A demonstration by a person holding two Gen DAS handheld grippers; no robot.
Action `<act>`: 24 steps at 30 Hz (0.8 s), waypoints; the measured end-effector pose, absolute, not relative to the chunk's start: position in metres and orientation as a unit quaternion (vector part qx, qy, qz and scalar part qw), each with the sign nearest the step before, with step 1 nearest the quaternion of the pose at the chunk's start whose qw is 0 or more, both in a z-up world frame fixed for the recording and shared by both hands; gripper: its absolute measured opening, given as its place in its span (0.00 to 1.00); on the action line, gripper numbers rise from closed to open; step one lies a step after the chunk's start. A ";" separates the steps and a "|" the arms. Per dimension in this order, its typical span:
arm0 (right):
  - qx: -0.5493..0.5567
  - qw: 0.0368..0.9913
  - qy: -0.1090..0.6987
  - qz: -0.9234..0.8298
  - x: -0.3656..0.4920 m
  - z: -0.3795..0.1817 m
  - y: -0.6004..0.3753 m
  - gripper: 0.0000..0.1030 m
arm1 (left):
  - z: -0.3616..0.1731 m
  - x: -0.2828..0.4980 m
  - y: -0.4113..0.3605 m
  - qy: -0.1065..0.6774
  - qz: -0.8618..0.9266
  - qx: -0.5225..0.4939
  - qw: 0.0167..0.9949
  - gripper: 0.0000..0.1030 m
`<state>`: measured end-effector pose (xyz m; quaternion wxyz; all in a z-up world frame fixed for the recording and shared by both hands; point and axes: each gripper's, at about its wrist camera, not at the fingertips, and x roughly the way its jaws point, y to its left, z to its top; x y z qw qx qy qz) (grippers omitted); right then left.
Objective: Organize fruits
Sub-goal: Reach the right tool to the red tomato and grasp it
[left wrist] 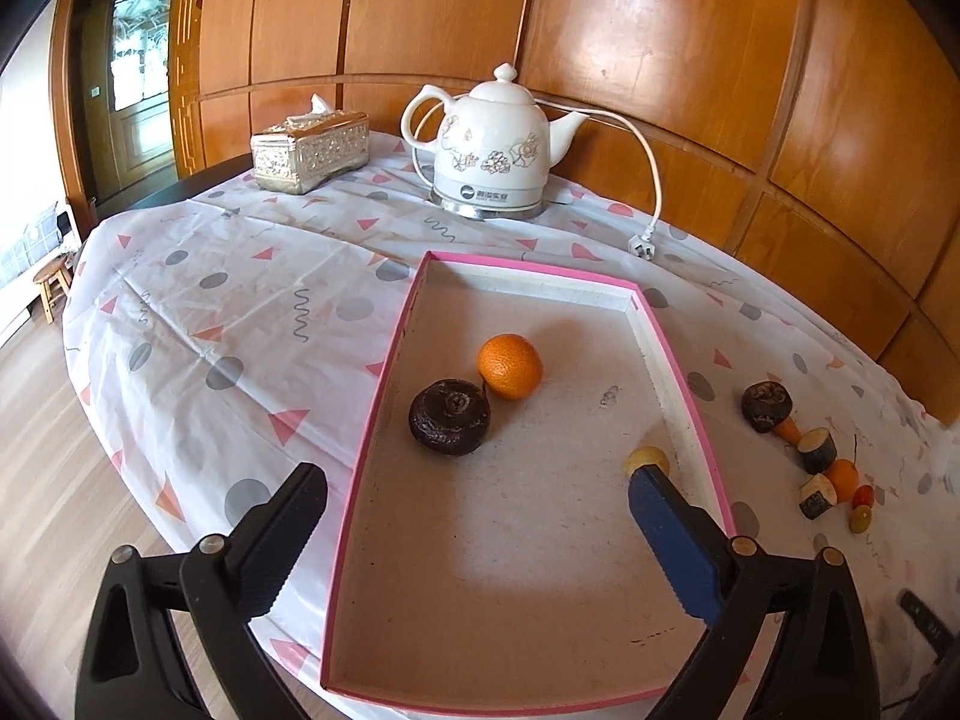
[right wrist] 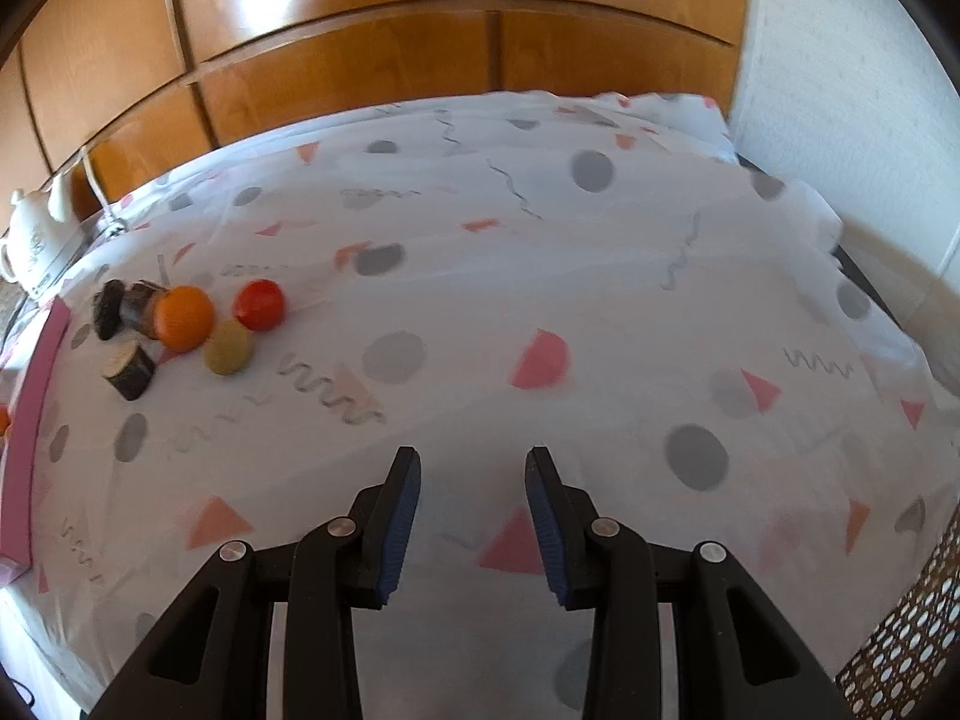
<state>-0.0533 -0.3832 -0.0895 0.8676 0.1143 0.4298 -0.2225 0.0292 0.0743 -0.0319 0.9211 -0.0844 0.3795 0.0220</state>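
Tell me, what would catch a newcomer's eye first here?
Probably the pink-rimmed tray in the middle of the patterned tablecloth, holding an orange beside a dark wrinkled fruit. Behind it a white flowered kettle stands against the wooden wall. More fruit pieces lie clustered on the cloth beside the tray.

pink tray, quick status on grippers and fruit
Left hand-held gripper open, empty, over pink tray. Right hand-held gripper open, empty. Orange in tray; loose fruit pile outside. Nothing blocking.

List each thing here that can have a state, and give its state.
Left gripper: open, empty.
Right gripper: jaws apart, empty.
Pink tray: holds three pieces.
Orange: in the tray.
Kettle: lid on, unplugged.
Plug: lying on the tablecloth.
Tissue box: tissue sticking out.
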 end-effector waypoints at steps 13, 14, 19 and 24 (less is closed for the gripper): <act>0.130 0.885 0.427 -0.133 0.017 -0.069 -0.362 0.36 | -0.027 0.019 0.079 0.366 0.029 -0.088 0.926 1.00; 0.130 0.886 0.427 -0.130 0.023 -0.068 -0.361 0.36 | -0.027 0.019 0.079 0.364 0.031 -0.089 0.926 1.00; 0.121 0.885 0.435 -0.112 0.056 -0.068 -0.354 0.36 | -0.027 0.016 0.083 0.362 0.038 -0.098 0.926 1.00; 0.117 0.873 0.461 -0.105 0.080 -0.082 -0.350 0.36 | -0.027 0.015 0.089 0.361 0.049 -0.110 0.925 1.00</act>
